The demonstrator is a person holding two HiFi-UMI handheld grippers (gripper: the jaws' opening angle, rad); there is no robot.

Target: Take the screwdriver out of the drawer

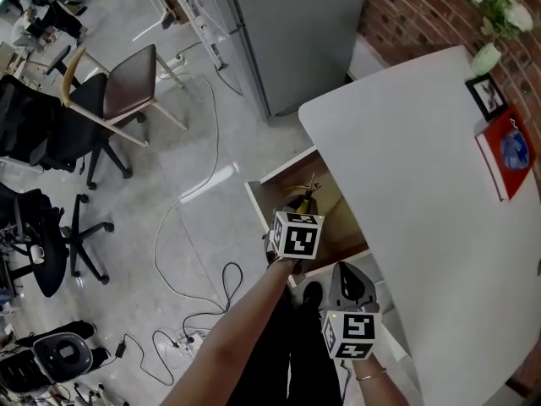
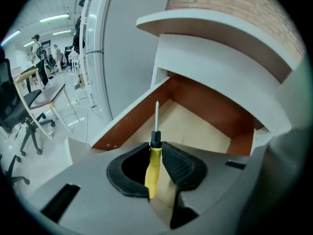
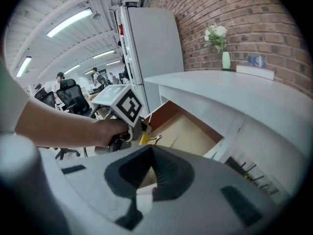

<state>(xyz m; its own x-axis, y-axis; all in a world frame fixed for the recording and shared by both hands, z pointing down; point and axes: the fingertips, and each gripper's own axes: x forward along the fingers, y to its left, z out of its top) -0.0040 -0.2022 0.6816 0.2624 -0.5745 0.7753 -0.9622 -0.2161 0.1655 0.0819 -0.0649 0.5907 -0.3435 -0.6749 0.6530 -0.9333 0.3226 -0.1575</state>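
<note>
The screwdriver [image 2: 153, 166] has a yellow handle, a black collar and a thin metal shaft. My left gripper [image 2: 155, 154] is shut on its handle, with the shaft pointing out past the jaws. In the head view the left gripper [image 1: 303, 206] holds the screwdriver [image 1: 302, 194] just over the open wooden drawer [image 1: 264, 200]. The drawer's pale bottom [image 2: 195, 129] shows bare beneath the tip. My right gripper [image 1: 341, 271] hangs nearer to me, beside the table's edge. Its jaws [image 3: 150, 153] meet at the tips with nothing between them. From there I see the left gripper's marker cube [image 3: 120, 102] and the yellow handle [image 3: 145, 138].
A white table [image 1: 423, 193] lies over the drawer, against a brick wall. A vase of flowers [image 1: 490, 24], a small frame [image 1: 486, 96] and a red book [image 1: 507, 150] are along its far edge. A grey cabinet [image 1: 296, 32], chairs [image 1: 118, 91] and floor cables [image 1: 182, 227] are to the left.
</note>
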